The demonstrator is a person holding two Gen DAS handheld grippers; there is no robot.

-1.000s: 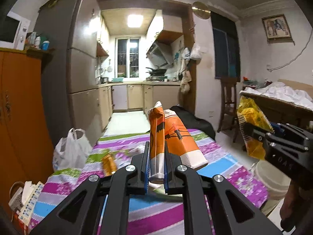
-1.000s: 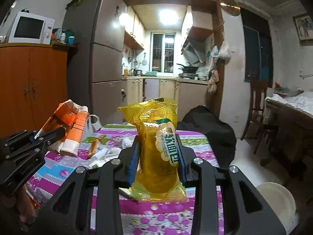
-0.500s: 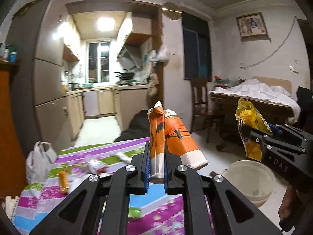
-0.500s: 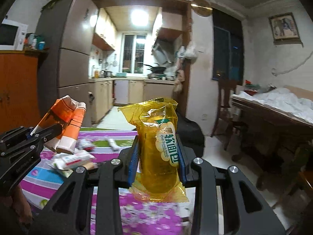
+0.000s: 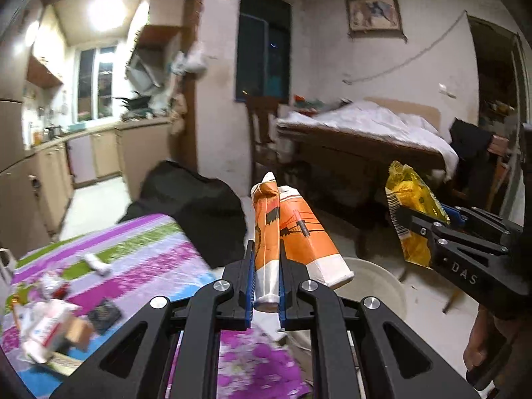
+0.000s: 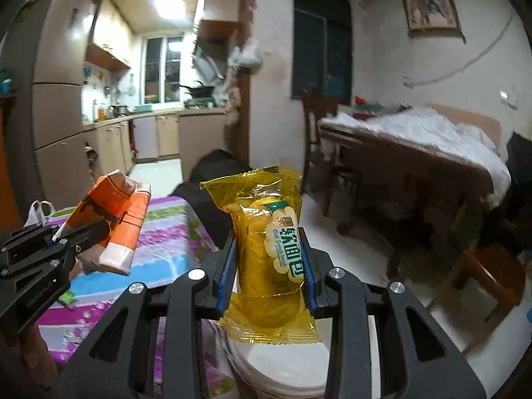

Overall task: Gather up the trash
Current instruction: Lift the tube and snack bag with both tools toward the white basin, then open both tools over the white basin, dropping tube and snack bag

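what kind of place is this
Most likely a lived-in home, an open room beside a kitchen: kitchen cabinets under a window, a fridge, and a table with a striped cloth strewn with wrappers.

An orange and white carton (image 5: 266,249) is clamped upright between the blue pads of the left gripper (image 5: 266,279). To the right, a yellow wrapper (image 5: 412,206) is gripped by the right gripper (image 5: 429,229), with a hand (image 5: 482,345) seen below it. A table with a striped cloth (image 5: 139,259) lies to the left, strewn with small scraps (image 5: 50,326). A white bucket (image 5: 382,286) is seen on the floor behind the carton, and a bed with white sheets (image 5: 372,123) stands far right.
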